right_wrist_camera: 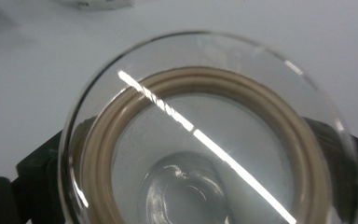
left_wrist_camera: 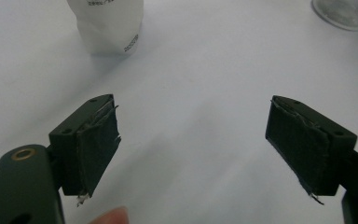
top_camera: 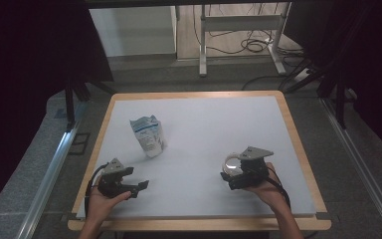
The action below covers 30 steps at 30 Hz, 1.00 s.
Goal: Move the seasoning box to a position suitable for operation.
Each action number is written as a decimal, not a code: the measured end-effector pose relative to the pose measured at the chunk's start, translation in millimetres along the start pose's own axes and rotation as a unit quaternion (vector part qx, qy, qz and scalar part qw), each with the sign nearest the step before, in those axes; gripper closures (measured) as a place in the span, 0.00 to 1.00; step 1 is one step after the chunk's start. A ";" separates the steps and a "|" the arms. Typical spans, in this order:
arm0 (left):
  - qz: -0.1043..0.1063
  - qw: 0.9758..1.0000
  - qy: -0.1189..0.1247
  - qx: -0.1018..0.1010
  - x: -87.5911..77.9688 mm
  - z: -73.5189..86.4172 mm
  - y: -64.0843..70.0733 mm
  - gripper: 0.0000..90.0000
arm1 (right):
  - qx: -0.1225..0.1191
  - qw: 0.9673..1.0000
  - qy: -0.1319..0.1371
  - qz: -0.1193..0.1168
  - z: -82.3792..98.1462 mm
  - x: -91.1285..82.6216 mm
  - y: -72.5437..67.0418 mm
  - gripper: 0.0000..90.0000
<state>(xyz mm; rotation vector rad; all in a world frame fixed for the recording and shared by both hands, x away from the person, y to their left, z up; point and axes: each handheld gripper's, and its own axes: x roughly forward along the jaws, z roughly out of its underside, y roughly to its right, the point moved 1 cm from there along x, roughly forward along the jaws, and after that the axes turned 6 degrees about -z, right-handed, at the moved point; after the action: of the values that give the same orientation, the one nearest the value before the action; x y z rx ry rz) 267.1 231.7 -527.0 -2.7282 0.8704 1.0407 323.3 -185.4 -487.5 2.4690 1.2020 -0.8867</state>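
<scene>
- Your right gripper is holding a round glass lid low over the right side of the table. In the right gripper view the lid is spreading across the frame, its tan seal ring and a knob showing through the glass, and the black jaws are sitting at either side of it.
- The jaws look to be closing on the lid. The contact itself is hidden behind the glass, so I cannot tell how firm the bite is.
- Your left gripper is resting near the front left edge with nothing in it. In its own view its jaws are standing wide apart over bare table.
- The pouch is standing upright, well apart from both grippers, nearer your left.
- Slip is the main risk. Smooth glass against flat pads is giving little friction, so a quick tilt or swing could let the lid slide out and drop on the table.
- Squeezing harder on a curved rim could pop the lid sideways out of the jaws.
- The pouch looks light and soft. If you are reaching across with either gripper, a brush from a jaw or a trailing cable could topple it.
- Glare on the glass is hiding its edge, so judging its clearance above the table is getting harder.
</scene>
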 end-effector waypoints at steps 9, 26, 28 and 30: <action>-0.001 1.000 0.002 -0.003 -1.4 1.0 -2.2 0.19 | 0.026 0.996 0.081 -0.010 -4.6 -37.7 0.2 0.10; -0.001 1.000 0.018 -0.004 -4.8 1.1 0.2 0.19 | 0.051 0.989 0.139 0.025 14.6 -92.6 5.6 0.64; -0.002 1.000 0.022 -0.006 -5.1 0.9 0.7 0.20 | 0.055 0.988 0.141 0.026 17.6 -94.7 6.8 0.77; 0.000 1.000 0.025 -0.007 -5.6 0.9 0.9 0.20 | 0.058 0.988 0.144 0.028 19.2 -97.2 7.3 0.89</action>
<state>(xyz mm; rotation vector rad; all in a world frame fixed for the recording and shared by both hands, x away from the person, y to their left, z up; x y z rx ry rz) 262.6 233.9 -524.0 -2.7770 0.8725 0.9844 275.1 -259.5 -442.2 2.7840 1.1887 -0.6156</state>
